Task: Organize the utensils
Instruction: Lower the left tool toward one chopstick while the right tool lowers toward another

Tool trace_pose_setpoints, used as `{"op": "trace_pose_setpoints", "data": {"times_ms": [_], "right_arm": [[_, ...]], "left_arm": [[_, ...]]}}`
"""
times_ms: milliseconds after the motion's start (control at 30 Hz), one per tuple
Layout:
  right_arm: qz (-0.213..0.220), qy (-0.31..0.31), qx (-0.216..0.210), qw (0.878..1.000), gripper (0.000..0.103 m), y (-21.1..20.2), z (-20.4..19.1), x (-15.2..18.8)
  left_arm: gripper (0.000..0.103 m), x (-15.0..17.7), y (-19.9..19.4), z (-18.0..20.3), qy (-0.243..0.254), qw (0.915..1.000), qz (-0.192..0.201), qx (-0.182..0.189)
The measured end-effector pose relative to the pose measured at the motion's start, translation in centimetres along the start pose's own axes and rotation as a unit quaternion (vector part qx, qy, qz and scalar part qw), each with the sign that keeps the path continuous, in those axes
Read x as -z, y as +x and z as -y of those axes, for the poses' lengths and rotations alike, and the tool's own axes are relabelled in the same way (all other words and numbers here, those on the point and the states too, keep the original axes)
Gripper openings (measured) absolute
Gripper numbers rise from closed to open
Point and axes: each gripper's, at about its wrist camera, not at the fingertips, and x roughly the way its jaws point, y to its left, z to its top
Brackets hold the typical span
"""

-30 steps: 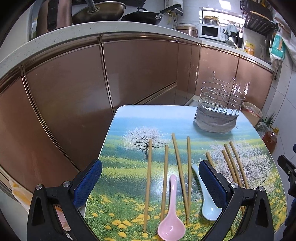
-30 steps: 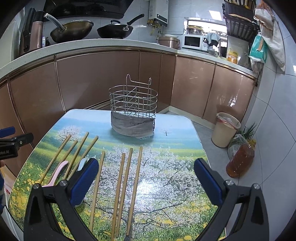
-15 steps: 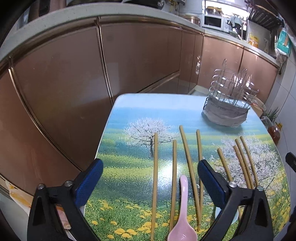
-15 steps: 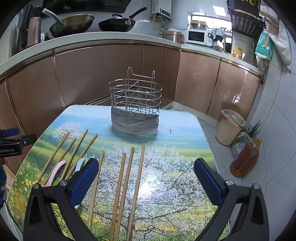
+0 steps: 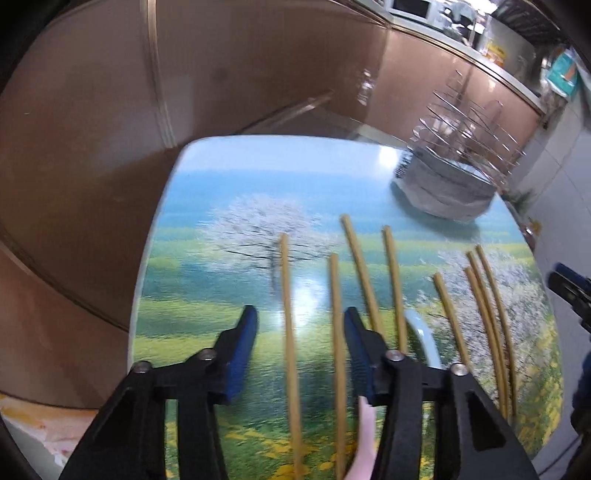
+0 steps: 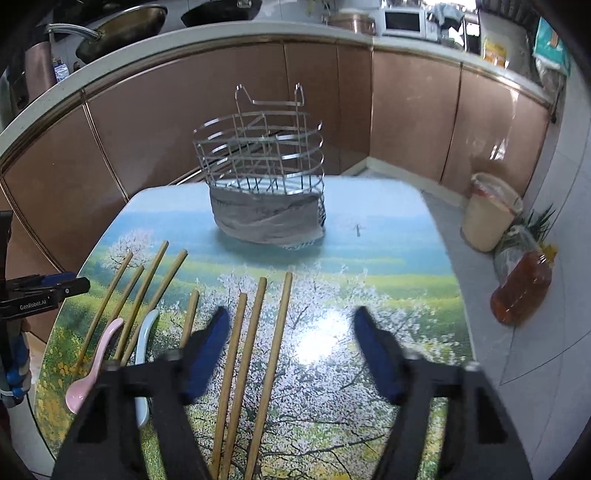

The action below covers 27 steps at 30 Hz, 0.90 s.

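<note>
Several bamboo chopsticks lie side by side on a table (image 5: 229, 177) printed with a blossom landscape. My left gripper (image 5: 300, 319) is open, low over the table, its jaws on either side of two chopsticks (image 5: 290, 332). A pink spoon (image 5: 364, 446) and a pale blue spoon (image 5: 424, 336) lie just right of it. My right gripper (image 6: 290, 323) is open above three chopsticks (image 6: 255, 347) at the table's right half. The wire utensil basket (image 6: 264, 166) with a grey cloth base stands at the far edge. The spoons also show in the right wrist view: pink spoon (image 6: 94, 365), blue spoon (image 6: 144, 339).
Copper-coloured cabinets (image 6: 147, 129) curve behind the table. A bin (image 6: 487, 210) and a bottle of amber liquid (image 6: 521, 288) stand on the floor to the right. Pans sit on the counter (image 6: 122, 26). The left gripper shows at the left edge of the right wrist view (image 6: 40, 291).
Both grippers have dropped and moved forward toward the table. The jaws of both have narrowed but remain open. The left now straddles two chopsticks.
</note>
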Motion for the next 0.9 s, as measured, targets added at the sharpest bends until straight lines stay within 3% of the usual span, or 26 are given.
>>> {"op": "trace_pose_setpoints", "data": {"times_ms": [100, 300, 467, 900], "right_arm": [[-0.018, -0.004, -0.018, 1.000, 0.043, 1.1, 0.2, 0.0], [-0.055, -0.028, -0.048, 0.997, 0.036, 2.8, -0.5, -0.1], [-0.084, -0.065, -0.058, 0.993, 0.012, 4.6, -1.9, -0.3], [-0.147, -0.066, -0.062, 0.985, 0.011, 9.0, -2.4, -1.8]], "left_arm": [[0.028, -0.4, 1.2, 0.8, 0.013, 0.9995, -0.020, 0.020], [0.021, -1.3, 2.8, 2.0, 0.040, 0.9973, -0.045, 0.042], [0.014, -1.8, 4.3, 2.4, 0.049, 0.9957, -0.065, 0.045], [0.012, -2.9, 6.1, 2.1, 0.051, 0.9939, -0.088, 0.042]]}}
